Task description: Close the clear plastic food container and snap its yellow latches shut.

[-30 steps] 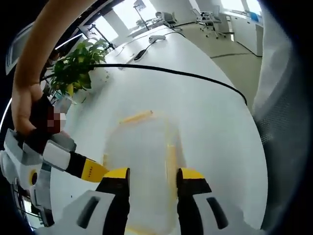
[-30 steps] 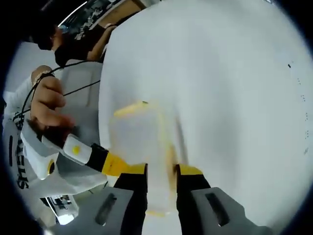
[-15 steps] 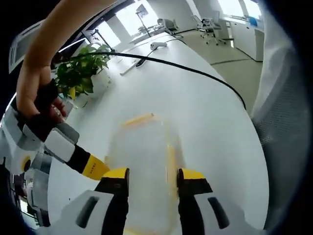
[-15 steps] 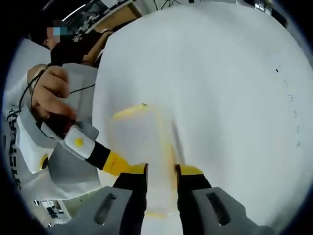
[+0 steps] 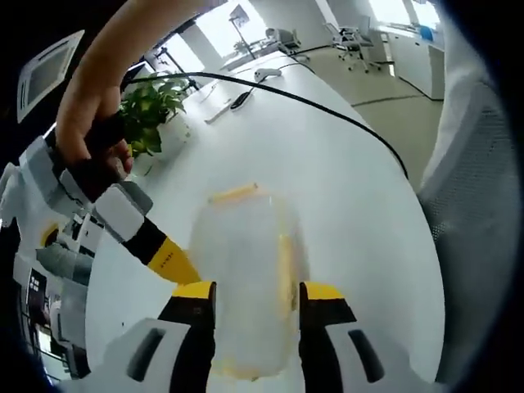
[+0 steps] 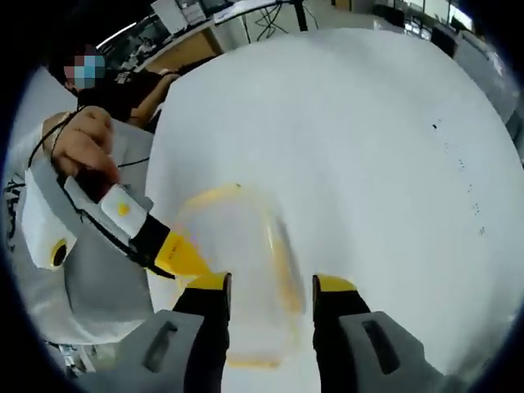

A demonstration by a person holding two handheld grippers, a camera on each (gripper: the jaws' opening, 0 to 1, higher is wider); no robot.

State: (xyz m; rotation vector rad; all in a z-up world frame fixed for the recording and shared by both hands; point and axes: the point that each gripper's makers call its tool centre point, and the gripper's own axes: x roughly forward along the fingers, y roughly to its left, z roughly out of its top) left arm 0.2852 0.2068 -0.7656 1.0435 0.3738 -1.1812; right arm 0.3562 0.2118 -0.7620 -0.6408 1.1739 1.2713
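Fingers (image 5: 250,291) over white table (image 5: 344,188)

1. One clear plastic food container (image 5: 246,278) (image 6: 237,270) is seen on one white table (image 5: 344,188) (image 6: 368,147).
2. Two yellow latches are counted on the container in the left gripper view: a far yellow latch (image 5: 233,194) and a side yellow latch (image 5: 286,274).
3. Two handheld grippers are counted: one left gripper (image 5: 252,295) and one right gripper (image 6: 270,286), each with two yellow-tipped jaws.
4. One green leafy potted plant (image 5: 151,110) is seen.
5. One black cable (image 5: 327,110) is seen across the table.
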